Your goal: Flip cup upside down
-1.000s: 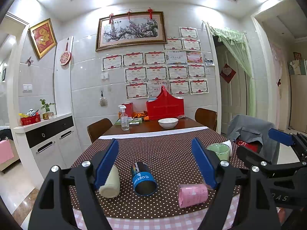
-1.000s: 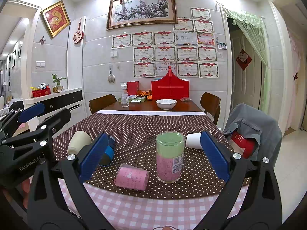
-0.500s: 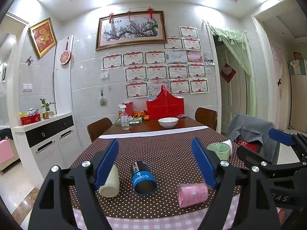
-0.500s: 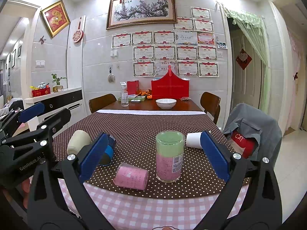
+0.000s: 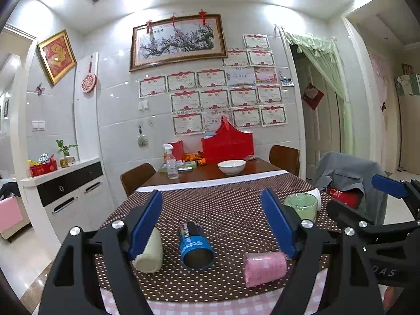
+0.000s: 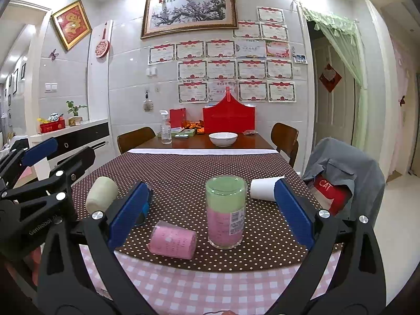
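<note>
1. On the brown dotted tablecloth (image 6: 183,173), leftmost, a cream cup (image 6: 101,194) lies on its side, long axis running away from the cameras, just beside the left gripper's (image 5: 212,223) left finger (image 5: 145,223) in the left wrist view.
2. Next, a dark blue cup (image 5: 195,246) lies on its side between that gripper's spread fingers, open mouth toward the camera, untouched; the jaws stand wide and empty.
3. Right of it, a pink cup (image 6: 172,240) lies on its side near the table's front edge, long axis roughly left to right.
4. Centred between the right gripper's (image 6: 212,210) wide-apart, empty fingers stands an upright glass cup (image 6: 225,212), green above and pink below, axis vertical; I cannot tell which end is up.
5. Farthest right, a white paper cup (image 6: 263,187) lies on its side, partly behind the right finger (image 6: 294,212).
</note>
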`<move>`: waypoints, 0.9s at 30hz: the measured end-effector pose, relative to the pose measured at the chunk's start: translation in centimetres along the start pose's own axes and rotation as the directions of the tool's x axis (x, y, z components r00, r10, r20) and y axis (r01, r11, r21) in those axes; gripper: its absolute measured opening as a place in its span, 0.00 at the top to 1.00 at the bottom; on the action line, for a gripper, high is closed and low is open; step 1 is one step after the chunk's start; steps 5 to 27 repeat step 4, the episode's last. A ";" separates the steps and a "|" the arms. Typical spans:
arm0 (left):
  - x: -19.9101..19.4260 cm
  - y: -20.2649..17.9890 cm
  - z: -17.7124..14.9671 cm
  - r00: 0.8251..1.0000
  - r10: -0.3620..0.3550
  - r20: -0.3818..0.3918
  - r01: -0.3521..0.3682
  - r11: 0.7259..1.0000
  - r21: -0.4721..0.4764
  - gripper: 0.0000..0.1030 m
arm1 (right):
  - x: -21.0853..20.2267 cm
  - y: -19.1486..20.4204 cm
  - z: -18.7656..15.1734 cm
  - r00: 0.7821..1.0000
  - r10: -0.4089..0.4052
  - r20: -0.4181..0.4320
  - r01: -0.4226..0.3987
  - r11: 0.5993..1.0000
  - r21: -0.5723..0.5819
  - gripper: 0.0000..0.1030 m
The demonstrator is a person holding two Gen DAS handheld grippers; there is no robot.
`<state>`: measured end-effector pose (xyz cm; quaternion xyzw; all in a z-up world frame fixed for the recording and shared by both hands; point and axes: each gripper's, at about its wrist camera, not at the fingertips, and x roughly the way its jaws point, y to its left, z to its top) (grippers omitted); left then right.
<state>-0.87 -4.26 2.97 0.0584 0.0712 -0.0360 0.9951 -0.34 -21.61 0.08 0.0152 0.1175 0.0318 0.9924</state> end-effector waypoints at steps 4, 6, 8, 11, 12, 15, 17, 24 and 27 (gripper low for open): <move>1.4 -0.8 -0.4 1.000 -0.016 -0.022 0.017 1.000 0.026 0.25 | 0.9 -1.1 -0.5 0.999 -0.046 -0.023 0.046 0.999 0.011 0.08; 1.4 -0.8 -0.4 1.000 -0.016 -0.022 0.017 1.000 0.026 0.25 | 0.9 -1.1 -0.5 0.999 -0.046 -0.023 0.046 0.999 0.011 0.08; 1.4 -0.8 -0.4 1.000 -0.016 -0.022 0.017 1.000 0.026 0.25 | 0.9 -1.1 -0.5 0.999 -0.046 -0.023 0.046 0.999 0.011 0.08; 1.4 -0.8 -0.4 1.000 -0.016 -0.022 0.017 1.000 0.026 0.25 | 0.9 -1.1 -0.5 0.999 -0.046 -0.023 0.046 0.999 0.011 0.08; 1.4 -0.8 -0.4 1.000 -0.016 -0.022 0.017 1.000 0.026 0.25 | 0.9 -1.1 -0.5 0.999 -0.046 -0.023 0.046 0.999 0.011 0.08; 1.4 -0.8 -0.4 1.000 -0.016 -0.022 0.017 1.000 0.026 0.25 | 0.9 -1.1 -0.5 0.999 -0.046 -0.023 0.046 0.999 0.011 0.08; 1.4 -0.8 -0.4 1.000 -0.016 -0.022 0.017 1.000 0.026 0.25 | 0.9 -1.1 -0.5 0.999 -0.046 -0.023 0.046 0.999 0.011 0.08; 1.4 -0.8 -0.4 1.000 -0.016 -0.022 0.017 1.000 0.026 0.25 | 0.9 -1.1 -0.5 0.999 -0.046 -0.023 0.046 0.999 0.011 0.08; 1.4 -0.8 -0.4 1.000 -0.016 -0.022 0.017 1.000 0.026 0.25 | 0.9 -1.1 -0.5 0.999 -0.046 -0.023 0.046 0.999 0.011 0.08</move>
